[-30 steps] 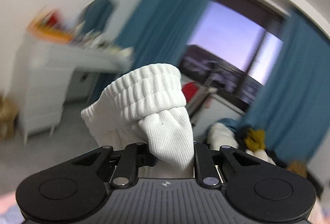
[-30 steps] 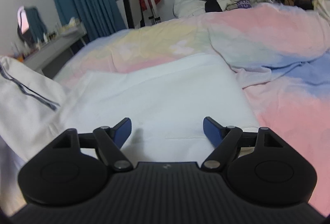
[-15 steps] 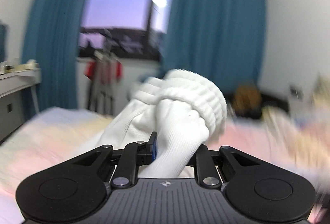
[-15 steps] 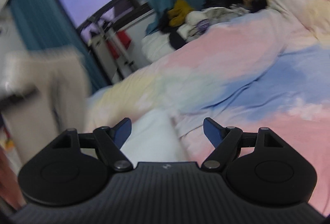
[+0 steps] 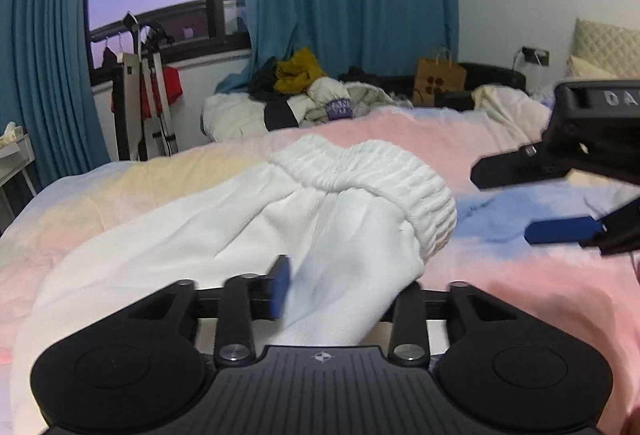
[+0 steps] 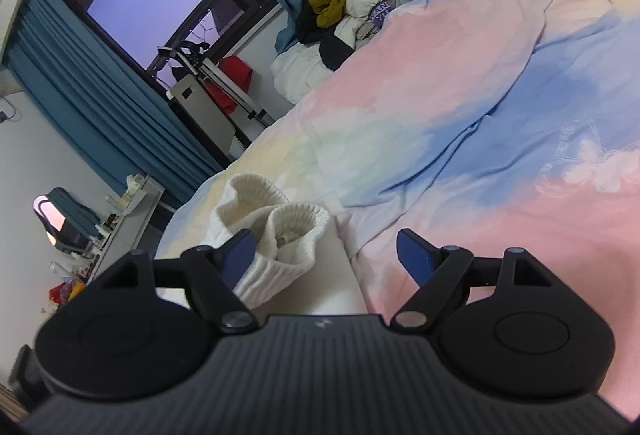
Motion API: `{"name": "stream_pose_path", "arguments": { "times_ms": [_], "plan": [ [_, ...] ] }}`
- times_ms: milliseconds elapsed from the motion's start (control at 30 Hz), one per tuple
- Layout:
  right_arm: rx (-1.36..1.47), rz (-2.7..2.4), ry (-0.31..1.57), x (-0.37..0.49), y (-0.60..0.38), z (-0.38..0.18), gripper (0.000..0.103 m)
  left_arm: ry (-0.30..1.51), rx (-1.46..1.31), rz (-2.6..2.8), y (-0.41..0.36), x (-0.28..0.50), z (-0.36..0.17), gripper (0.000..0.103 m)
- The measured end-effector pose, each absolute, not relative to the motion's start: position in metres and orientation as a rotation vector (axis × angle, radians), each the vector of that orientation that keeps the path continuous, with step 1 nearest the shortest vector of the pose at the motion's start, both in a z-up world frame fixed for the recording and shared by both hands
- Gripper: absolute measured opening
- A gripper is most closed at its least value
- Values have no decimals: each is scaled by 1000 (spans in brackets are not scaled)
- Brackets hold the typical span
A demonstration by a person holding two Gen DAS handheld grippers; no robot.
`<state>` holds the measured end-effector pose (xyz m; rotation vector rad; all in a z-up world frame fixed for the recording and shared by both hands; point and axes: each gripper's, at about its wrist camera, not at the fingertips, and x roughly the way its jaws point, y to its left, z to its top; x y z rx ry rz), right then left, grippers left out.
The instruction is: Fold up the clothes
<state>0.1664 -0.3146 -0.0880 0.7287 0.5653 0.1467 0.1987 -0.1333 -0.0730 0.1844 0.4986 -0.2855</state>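
Note:
A white garment with a ribbed elastic cuff [image 5: 376, 175] lies on the pastel bedspread [image 5: 520, 275]. My left gripper [image 5: 340, 291] is shut on the garment's cloth just behind the cuff. The cuff also shows in the right wrist view [image 6: 280, 235], just beyond the left blue pad. My right gripper [image 6: 324, 255] is open and empty above the garment's right edge; it also shows at the right of the left wrist view [image 5: 560, 203], beside the cuff.
A heap of clothes [image 5: 312, 91] lies at the far side of the bed, with a brown paper bag [image 5: 440, 79] beside it. A clothes rack [image 5: 144, 95] stands by the window. A white dresser [image 6: 120, 219] stands to the left.
My left gripper has swung round and lowered the white garment onto the bed. My right gripper has turned and tilted, and now sits near the cuff.

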Motion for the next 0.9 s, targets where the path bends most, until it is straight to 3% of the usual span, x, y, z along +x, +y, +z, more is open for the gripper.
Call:
{"name": "stream_pose_path", "arguments": {
  "times_ms": [67,133,167,367,900],
  "plan": [
    [737,152,568,166,-315,-89,81,511,198,-307,-122,170,-69,60],
    [748,157,570,165,-314,-89,81,518,190,-331,-111,145,-68,80],
    [748,160,572,165,-313,-90,81,523,189,-344,-106,134,-67,82],
    [738,187,573,164,-307,-87,81,531,193,-349,-67,87,-59,84],
    [710,252,526,162,-285,-78,81,457,191,-105,-6,53,-73,85]
  ]
}}
